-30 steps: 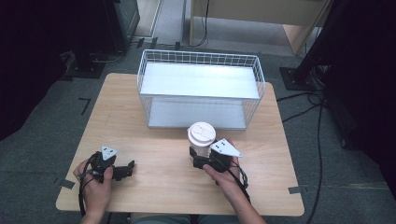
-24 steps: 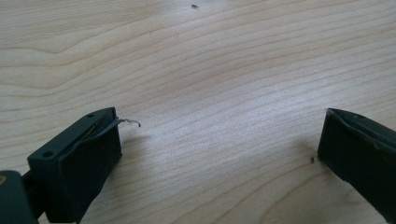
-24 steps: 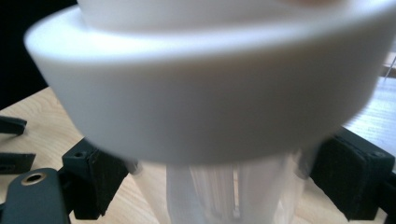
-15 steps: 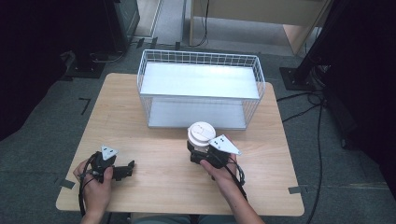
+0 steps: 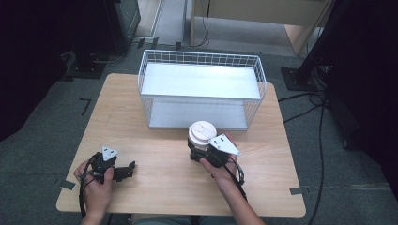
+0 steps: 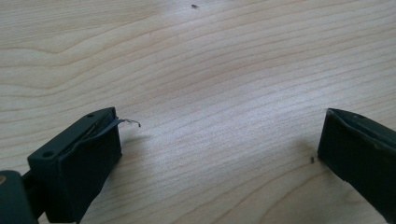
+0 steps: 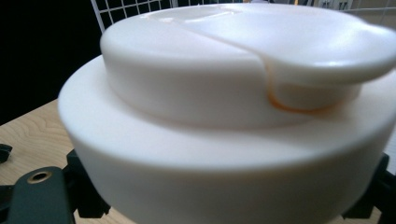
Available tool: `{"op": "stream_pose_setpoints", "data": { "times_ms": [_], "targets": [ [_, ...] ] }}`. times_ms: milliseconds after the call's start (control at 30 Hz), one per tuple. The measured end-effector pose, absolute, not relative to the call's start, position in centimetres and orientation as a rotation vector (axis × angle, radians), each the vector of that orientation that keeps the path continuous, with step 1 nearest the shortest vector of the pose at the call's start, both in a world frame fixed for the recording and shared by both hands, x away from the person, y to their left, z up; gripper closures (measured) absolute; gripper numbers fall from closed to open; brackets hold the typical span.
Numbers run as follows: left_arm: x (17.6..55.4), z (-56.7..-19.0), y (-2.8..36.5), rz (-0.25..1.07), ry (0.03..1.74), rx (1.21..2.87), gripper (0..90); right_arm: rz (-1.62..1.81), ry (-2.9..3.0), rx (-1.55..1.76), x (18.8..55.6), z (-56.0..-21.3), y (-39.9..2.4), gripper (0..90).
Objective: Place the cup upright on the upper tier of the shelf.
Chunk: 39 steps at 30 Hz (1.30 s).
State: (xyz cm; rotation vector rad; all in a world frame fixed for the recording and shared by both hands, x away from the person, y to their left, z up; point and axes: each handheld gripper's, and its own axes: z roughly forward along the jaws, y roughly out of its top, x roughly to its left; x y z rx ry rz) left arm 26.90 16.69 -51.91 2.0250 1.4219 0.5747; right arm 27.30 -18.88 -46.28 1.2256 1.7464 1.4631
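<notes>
A white paper cup (image 5: 202, 131) with a white plastic lid stands upright on the wooden table (image 5: 164, 197), just in front of the wire basket. My right gripper (image 5: 199, 152) reaches it from the near side. Its jaws have just been closing with the cup between them, and they now press the cup's sides below the lid. In the right gripper view the lidded cup (image 7: 233, 116) bulges between the black fingers (image 7: 81, 186). My left gripper (image 5: 127, 169) rests low at the front left, open, with bare wood between its fingers (image 6: 79, 158).
A white wire basket (image 5: 202, 52) with a flat pale floor stands at the back middle of the table, its front wall right behind the cup. Cables and dark furniture lie on the floor around the table.
The right gripper has drawn in a touch around the cup, which stays where it stood. The left hand and its gripper have not moved.
</notes>
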Motion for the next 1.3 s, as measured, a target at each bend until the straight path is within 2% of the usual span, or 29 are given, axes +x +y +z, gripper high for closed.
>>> {"op": "stream_pose_setpoints", "data": {
  "times_ms": [300, 1300],
  "targets": [
    [26.9, -51.9, 16.7, 0.575, 1.422, 2.025, 0.0, 1.479, 1.726, 1.177, 27.0, -45.4, -19.1, 14.8],
    [26.9, -51.9, 16.7, 0.576, 1.421, 2.027, 0.0, 1.550, 1.588, 1.050, 27.1, -36.8, -18.9, 15.0]
  ]
}}
